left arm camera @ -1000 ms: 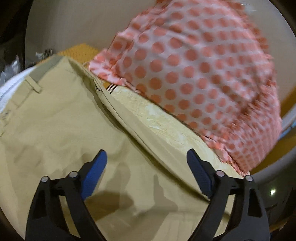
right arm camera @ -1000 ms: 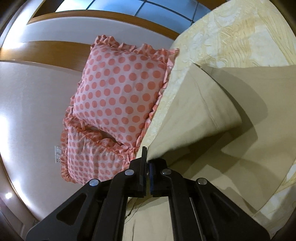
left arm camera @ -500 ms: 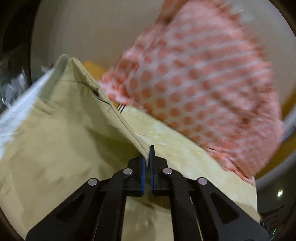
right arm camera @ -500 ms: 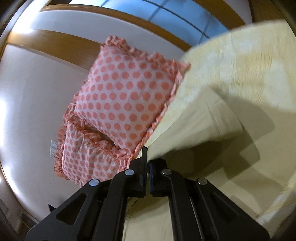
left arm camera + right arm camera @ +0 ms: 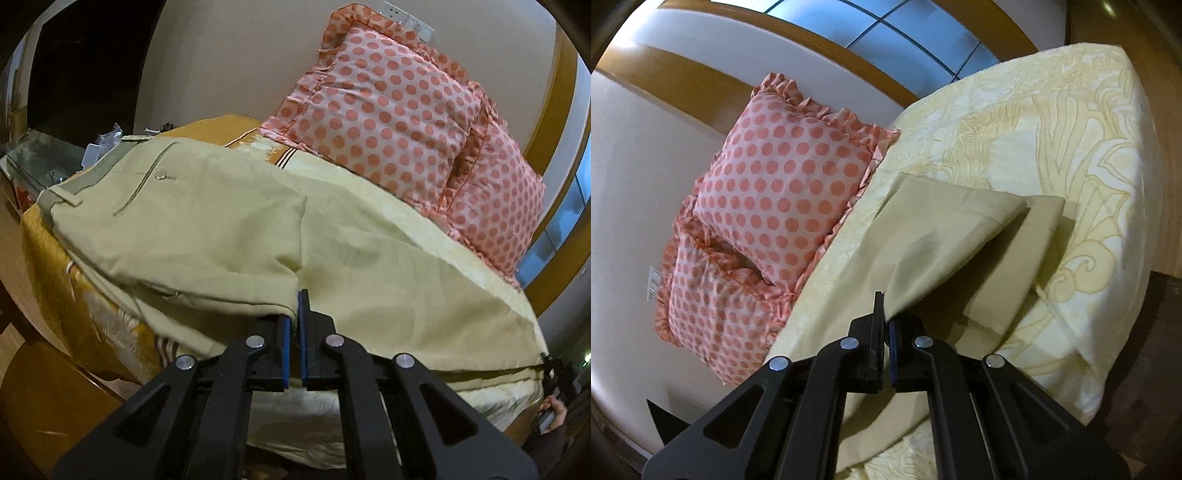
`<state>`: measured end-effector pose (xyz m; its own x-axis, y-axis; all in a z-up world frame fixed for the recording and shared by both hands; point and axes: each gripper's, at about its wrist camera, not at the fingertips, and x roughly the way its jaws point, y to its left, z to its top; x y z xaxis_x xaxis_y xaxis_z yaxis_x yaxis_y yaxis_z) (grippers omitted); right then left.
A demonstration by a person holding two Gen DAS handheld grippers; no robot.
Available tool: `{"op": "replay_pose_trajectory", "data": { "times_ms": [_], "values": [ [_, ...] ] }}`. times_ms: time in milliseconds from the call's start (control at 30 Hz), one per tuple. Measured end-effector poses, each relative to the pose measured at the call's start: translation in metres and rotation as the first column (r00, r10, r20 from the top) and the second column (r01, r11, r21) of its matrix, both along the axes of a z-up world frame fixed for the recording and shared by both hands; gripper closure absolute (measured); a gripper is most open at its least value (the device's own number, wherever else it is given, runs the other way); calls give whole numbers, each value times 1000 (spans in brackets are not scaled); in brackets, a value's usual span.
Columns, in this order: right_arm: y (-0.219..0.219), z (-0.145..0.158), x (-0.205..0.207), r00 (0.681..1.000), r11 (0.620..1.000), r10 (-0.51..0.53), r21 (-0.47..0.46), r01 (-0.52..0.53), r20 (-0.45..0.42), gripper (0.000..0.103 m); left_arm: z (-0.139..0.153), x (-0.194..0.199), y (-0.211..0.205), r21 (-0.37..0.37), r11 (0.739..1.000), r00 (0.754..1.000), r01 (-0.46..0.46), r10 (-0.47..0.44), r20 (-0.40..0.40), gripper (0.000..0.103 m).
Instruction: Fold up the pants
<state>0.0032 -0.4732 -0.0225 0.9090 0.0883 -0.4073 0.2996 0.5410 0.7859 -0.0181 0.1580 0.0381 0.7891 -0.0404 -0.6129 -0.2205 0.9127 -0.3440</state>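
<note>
On a bed (image 5: pixel 1071 122) with a pale yellow cover, the left gripper (image 5: pixel 294 325) and right gripper (image 5: pixel 885 317) each had their fingers clamped on an edge of tan pants (image 5: pixel 207 221), lifting one leg over the other. Beyond lay the waistband (image 5: pixel 66 192) and two spotted pillows (image 5: pixel 388 107). A second before, the left fingers were spread apart above the cloth; they had since pinched it. Judging by the thin bite, an uneven pull could slip the fabric free and skew the fold.
</note>
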Motion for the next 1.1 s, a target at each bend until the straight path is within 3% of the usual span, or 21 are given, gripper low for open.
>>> {"op": "replay_pose_trajectory", "data": {
  "times_ms": [133,167,200,233,267,300,367,500,600,633,667,733,767,800,900,1000,1100],
  "values": [
    [3,5,-5,998,996,-15,-87,10,-57,97,-14,-10,-4,29,1000,1000,4,-4,-18,95],
    [4,6,-7,997,995,-22,-103,14,-73,84,-16,-13,-4,39,999,1000,-2,3,-16,89],
    [3,7,-12,995,991,-50,-126,38,-92,57,-15,-17,-2,47,999,1000,-14,15,-8,85],
    [2,8,-18,993,988,-77,-143,63,-89,46,-13,-22,0,43,999,1000,-15,15,9,83],
    [0,10,-27,990,979,-123,-169,111,-66,40,-10,-28,3,48,998,999,-33,32,22,74],
    [-1,11,-33,986,971,-156,-190,143,-56,40,-7,-32,6,57,997,998,-54,52,35,59],
    [-8,8,-39,975,956,-215,-219,197,-62,40,1,-45,13,91,987,989,-129,121,84,40],
    [-16,1,-35,972,951,-226,-230,205,-68,41,16,-61,31,118,959,954,-259,235,186,31],
    [-5,1,-26,981,948,-185,-275,161,-63,42,14,-56,39,106,955,951,-276,255,177,30],
    [1,0,-23,987,949,-149,-287,128,-53,45,13,-54,40,104,956,951,-276,256,171,30],
    [6,-1,-21,991,951,-123,-293,104,-49,55,10,-51,41,102,957,954,-272,253,162,29],
    [10,-4,-17,993,948,-112,-304,95,-41,59,7,-46,41,102,960,958,-262,246,149,29],
    [11,-4,-15,992,940,-122,-325,104,-37,71,5,-46,40,104,960,959,-258,242,146,29],
    [11,-5,-11,991,934,-124,-344,101,-43,92,4,-44,40,105,962,961,-251,235,143,28],
    [11,0,4,995,917,-88,-394,62,-48,97,-1,-38,41,107,968,968,-228,214,132,24],
    [26,23,12,1000,902,-17,-432,19,9,98,-4,-36,48,88,973,972,-212,200,122,21],
    [66,63,25,986,878,135,-473,-74,96,98,-7,-40,59,29,975,967,-222,216,137,21]
  ]
}}
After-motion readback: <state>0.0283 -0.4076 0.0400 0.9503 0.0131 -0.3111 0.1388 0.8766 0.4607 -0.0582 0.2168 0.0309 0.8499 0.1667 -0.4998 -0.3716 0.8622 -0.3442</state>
